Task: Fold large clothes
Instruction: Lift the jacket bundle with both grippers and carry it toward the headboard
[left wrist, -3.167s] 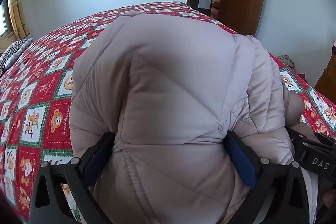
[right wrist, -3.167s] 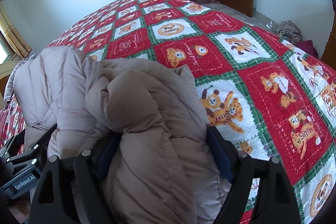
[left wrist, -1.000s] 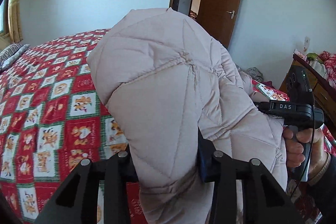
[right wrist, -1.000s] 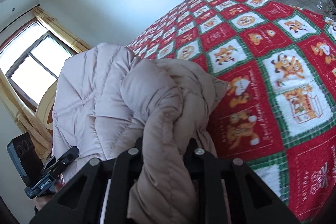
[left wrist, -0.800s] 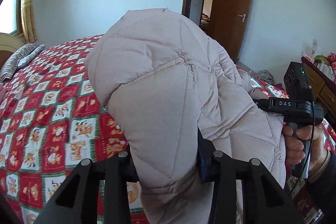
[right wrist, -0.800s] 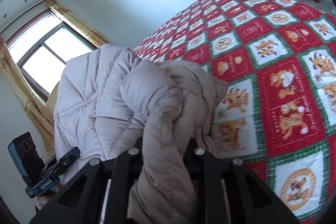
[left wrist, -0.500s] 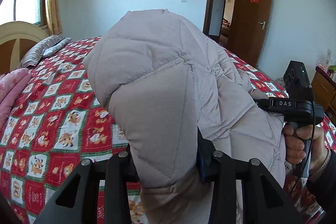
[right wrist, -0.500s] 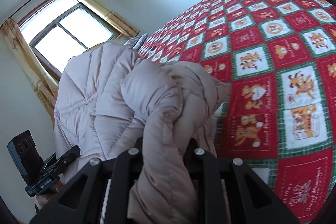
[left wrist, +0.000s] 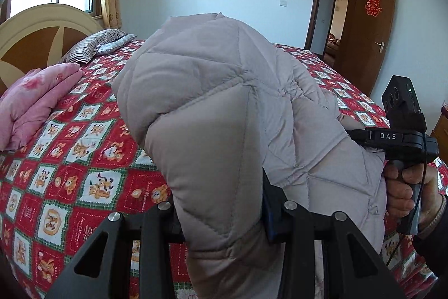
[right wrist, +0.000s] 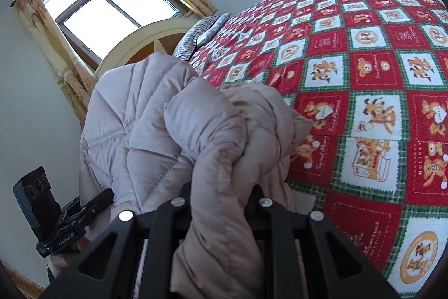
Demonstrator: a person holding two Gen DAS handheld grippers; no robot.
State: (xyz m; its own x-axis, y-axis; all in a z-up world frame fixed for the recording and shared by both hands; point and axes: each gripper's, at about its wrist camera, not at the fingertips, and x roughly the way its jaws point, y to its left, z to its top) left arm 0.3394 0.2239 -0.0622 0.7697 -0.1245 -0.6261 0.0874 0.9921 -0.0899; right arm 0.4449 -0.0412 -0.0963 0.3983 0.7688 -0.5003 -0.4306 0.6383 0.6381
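A bulky pale pink quilted down coat (left wrist: 212, 114) hangs bunched in the air above the bed. My left gripper (left wrist: 221, 217) is shut on a thick padded fold of it, the coat bulging up over the jaws. In the right wrist view the same coat (right wrist: 179, 125) fills the lower left, and my right gripper (right wrist: 221, 195) is shut on a twisted wad of its fabric. The right gripper's body, held by a hand (left wrist: 403, 187), shows at the right edge of the left wrist view. The left gripper's body (right wrist: 64, 229) shows at lower left in the right wrist view.
The bed carries a red, green and white cartoon-patterned quilt (right wrist: 364, 80). A folded pink blanket (left wrist: 30, 100) and a striped pillow (left wrist: 92, 44) lie by the cream headboard (left wrist: 42, 27). A window (right wrist: 112, 7) with yellow curtains stands behind; an open brown door (left wrist: 366, 30) at right.
Both grippers, still clamped on the coat, have swung sideways together toward the head of the bed. The window, headboard and pink blanket have come into view; the door has slid right.
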